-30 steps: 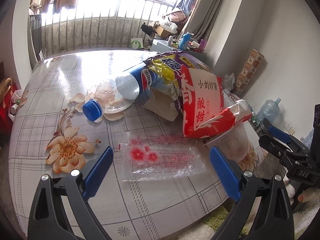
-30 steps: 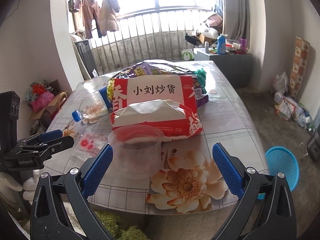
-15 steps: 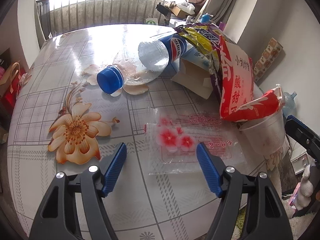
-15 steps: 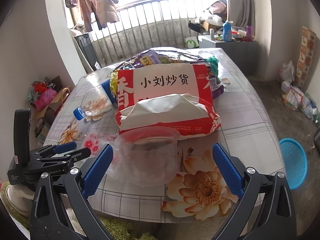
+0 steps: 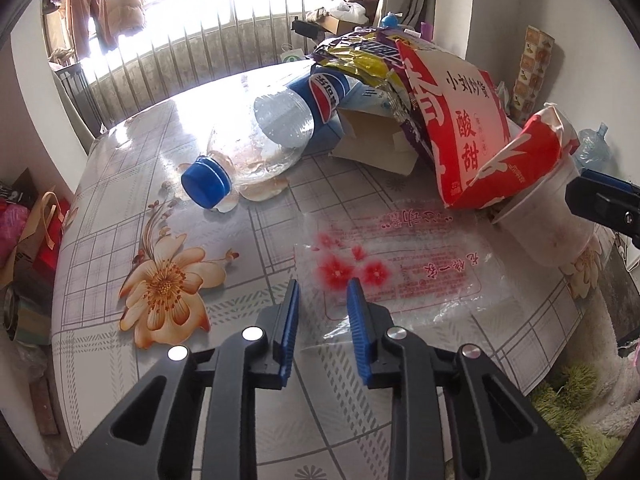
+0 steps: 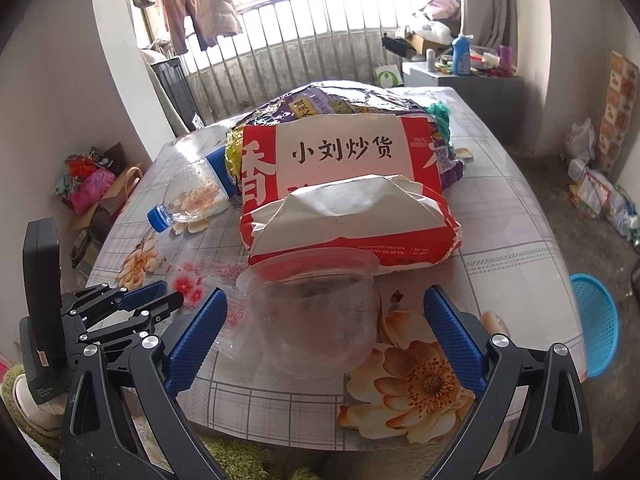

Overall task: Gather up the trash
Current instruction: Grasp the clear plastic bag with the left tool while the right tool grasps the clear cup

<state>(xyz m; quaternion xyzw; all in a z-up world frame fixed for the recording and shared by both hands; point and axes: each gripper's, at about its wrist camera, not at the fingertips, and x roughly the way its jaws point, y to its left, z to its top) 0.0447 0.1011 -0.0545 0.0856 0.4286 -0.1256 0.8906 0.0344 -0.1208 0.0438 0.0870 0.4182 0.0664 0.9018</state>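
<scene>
A clear plastic bag with red flowers (image 5: pixel 400 276) lies flat on the table; my left gripper (image 5: pixel 320 292) stands over its near-left edge, jaws narrowed with a gap, nothing clamped between them. It also shows in the right wrist view (image 6: pixel 160 304). An empty Pepsi bottle (image 5: pixel 276 140) lies on its side behind the bag. A red-and-white snack bag (image 6: pixel 344 184) rests on a clear plastic cup (image 6: pixel 316 320). My right gripper (image 6: pixel 326 320) is wide open, a finger on each side of the cup, not touching it.
A purple-and-yellow foil bag (image 5: pixel 360 52) and a cardboard piece (image 5: pixel 372 144) lie behind the red bag. The floral tablecloth (image 5: pixel 168 280) covers the table. A blue basket (image 6: pixel 596 320) stands on the floor at right. Bags sit on the floor at left (image 6: pixel 88 180).
My left gripper has come down toward the plastic bag's edge and its jaws have closed from wide to narrow. My right gripper has moved closer around the cup.
</scene>
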